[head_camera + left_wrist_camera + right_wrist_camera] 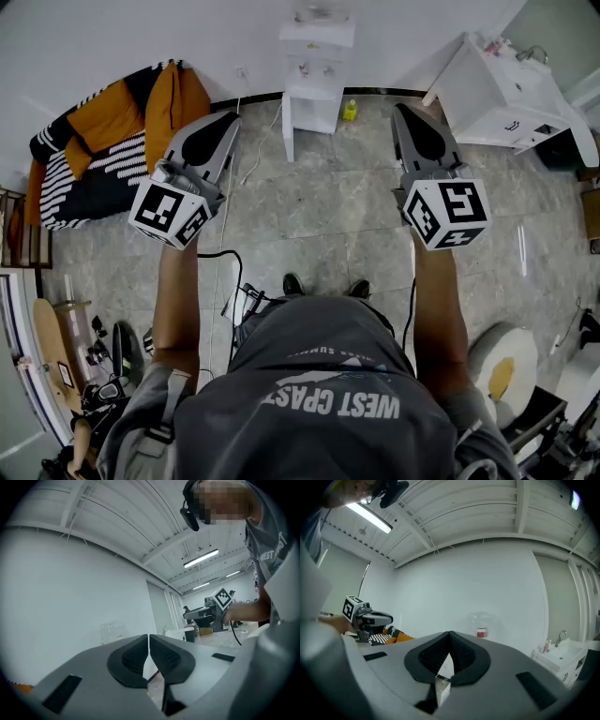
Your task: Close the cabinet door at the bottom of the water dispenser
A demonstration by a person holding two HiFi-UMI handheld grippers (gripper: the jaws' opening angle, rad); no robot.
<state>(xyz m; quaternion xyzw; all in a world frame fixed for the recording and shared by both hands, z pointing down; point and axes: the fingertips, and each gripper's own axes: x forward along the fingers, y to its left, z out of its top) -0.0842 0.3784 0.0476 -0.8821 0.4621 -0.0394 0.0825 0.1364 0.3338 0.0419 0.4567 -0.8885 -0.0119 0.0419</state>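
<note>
The white water dispenser (317, 58) stands against the far wall, and its bottom cabinet door (287, 129) hangs open, swung out on the left side. Both grippers are held level in the air, well short of it. My left gripper (230, 116) is shut and empty, to the left of the door. My right gripper (401, 108) is to the dispenser's right, pads together with nothing between them. In the left gripper view the left gripper (148, 637) shows closed pads. In the right gripper view the right gripper (450, 633) points at the dispenser's bottle (480, 620).
A small yellow-green bottle (350, 110) sits on the floor right of the dispenser. A white sink cabinet (502, 94) stands at the right, an orange and striped couch (112, 150) at the left. Cables (230, 253) run over the grey tile floor.
</note>
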